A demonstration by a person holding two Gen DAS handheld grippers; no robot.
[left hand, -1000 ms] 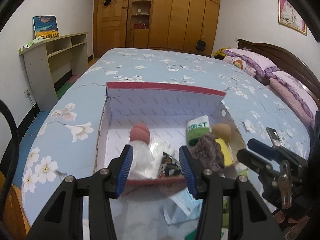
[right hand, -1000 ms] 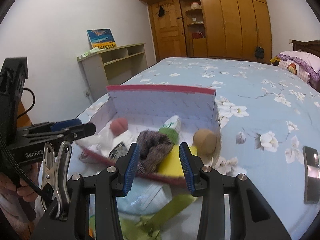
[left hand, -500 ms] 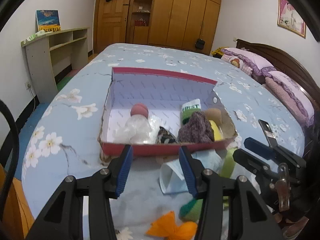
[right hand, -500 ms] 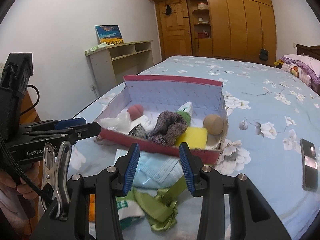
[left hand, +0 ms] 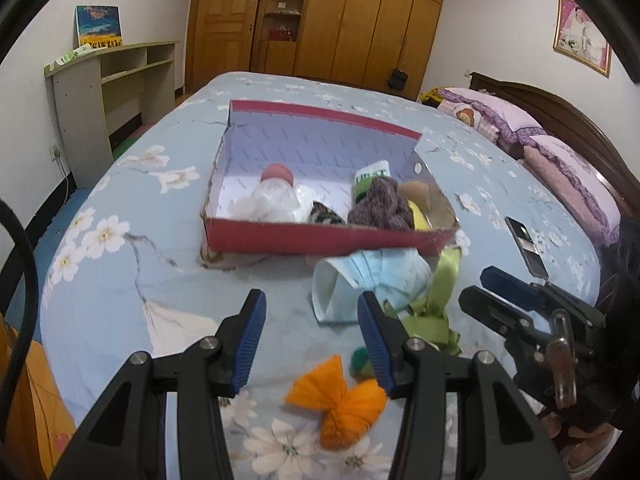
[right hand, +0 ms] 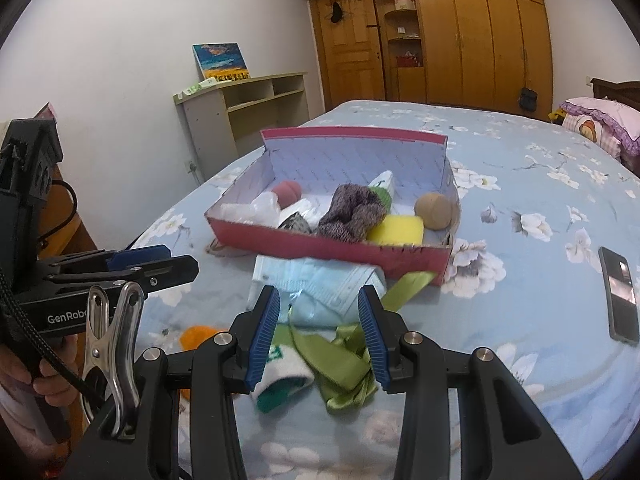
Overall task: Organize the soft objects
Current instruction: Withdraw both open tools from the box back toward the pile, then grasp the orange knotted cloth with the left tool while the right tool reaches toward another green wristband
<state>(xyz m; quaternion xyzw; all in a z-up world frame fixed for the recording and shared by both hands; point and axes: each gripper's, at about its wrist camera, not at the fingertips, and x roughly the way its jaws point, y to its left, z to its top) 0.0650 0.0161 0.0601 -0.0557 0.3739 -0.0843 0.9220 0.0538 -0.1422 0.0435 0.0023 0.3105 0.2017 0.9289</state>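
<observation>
Bed (left hand: 120, 280) with a pale blue, white-flowered cover, carrying a box and loose soft things.

A red cardboard box (left hand: 320, 240) sits mid-bed. Touching its near wall lies a blue face mask (left hand: 372, 276), with a green ribbon (right hand: 344, 364) just beside it to the right and a green-and-white sock (right hand: 280, 376) nearer. An orange yarn bow (left hand: 344, 404) lies nearest, at the left of the pile. A phone (right hand: 618, 296) lies well apart, far right. Pink pillows (left hand: 560, 160) sit at the headboard end.
</observation>
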